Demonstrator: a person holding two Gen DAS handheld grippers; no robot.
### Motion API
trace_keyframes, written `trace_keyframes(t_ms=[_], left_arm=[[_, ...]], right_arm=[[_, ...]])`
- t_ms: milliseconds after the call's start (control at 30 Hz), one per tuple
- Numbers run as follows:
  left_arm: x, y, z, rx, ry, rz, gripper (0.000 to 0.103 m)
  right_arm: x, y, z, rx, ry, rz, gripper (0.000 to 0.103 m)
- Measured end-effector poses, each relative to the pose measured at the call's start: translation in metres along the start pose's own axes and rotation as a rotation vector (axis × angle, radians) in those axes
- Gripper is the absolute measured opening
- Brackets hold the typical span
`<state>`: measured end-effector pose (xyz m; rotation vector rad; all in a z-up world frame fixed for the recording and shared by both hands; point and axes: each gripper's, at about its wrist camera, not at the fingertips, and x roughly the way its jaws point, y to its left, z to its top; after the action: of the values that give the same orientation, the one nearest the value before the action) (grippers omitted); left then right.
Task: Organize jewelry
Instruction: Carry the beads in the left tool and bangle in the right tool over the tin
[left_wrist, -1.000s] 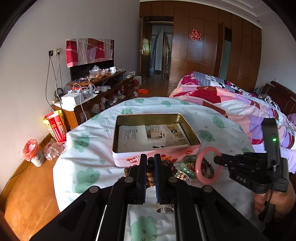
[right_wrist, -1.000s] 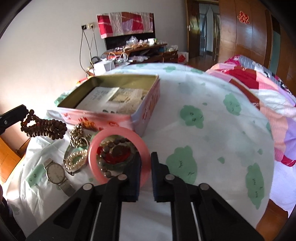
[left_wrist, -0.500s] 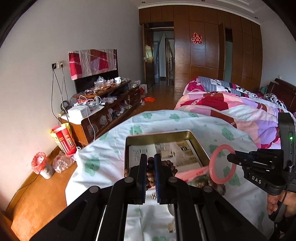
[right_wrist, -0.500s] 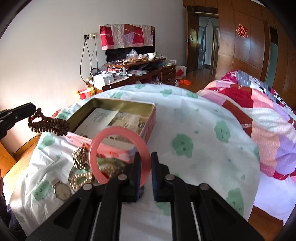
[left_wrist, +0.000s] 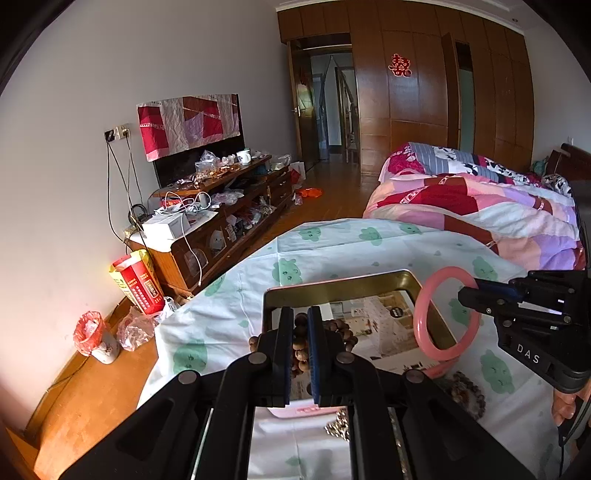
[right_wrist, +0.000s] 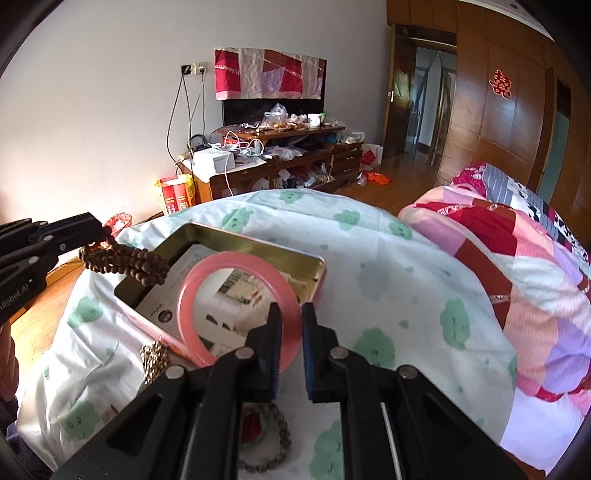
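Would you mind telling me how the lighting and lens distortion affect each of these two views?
Left wrist view: fisheye bends the wall and wardrobe, dark vignette in the corners, bangle sharp, soft daylight. Right wrist view: same bending, a warm glow on the wall at lower left, beads crisp, the tin rim glinting.

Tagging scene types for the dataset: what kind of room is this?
Most likely a lived-in home bedroom: a bed with a patchwork quilt, a wall of wooden wardrobes, and a cluttered wooden TV cabinet along the wall.
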<state>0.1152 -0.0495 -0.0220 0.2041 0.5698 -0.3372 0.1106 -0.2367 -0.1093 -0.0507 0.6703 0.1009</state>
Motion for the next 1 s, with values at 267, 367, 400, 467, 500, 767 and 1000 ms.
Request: trace_keyframes(t_ms=[267, 367, 400, 467, 500, 767, 1000], left_arm=[[0.025, -0.005, 0.002, 0.018, 0.03, 0.02, 0.007], [0.034, -0.007, 0.002, 0.021, 0.042, 0.029, 0.007], [0.037, -0.007, 0.002, 0.022, 0.046, 0.031, 0.007], [0.042, -0.007, 0.0, 0.026, 0.056, 0.036, 0.007], [0.044, -0.007, -0.001, 0.028, 0.06, 0.036, 0.007], [0.057, -0.011, -0.005, 0.046, 0.082, 0.039, 0.007], [0.07, -0.012, -0.01, 0.053, 0.11, 0.039, 0.007]], right_arm=[[0.023, 0.002, 0.012, -0.003, 0.01, -0.011, 0.012], [0.03, 0.005, 0.013, -0.014, 0.018, -0.011, 0.012], [0.033, 0.006, 0.013, -0.019, 0.021, -0.012, 0.012], [0.036, 0.007, 0.014, -0.023, 0.024, -0.013, 0.012], [0.038, 0.008, 0.014, -0.024, 0.026, -0.014, 0.012], [0.05, 0.011, 0.011, -0.028, 0.041, -0.025, 0.012], [0.056, 0.01, 0.011, -0.026, 0.043, -0.036, 0.012]])
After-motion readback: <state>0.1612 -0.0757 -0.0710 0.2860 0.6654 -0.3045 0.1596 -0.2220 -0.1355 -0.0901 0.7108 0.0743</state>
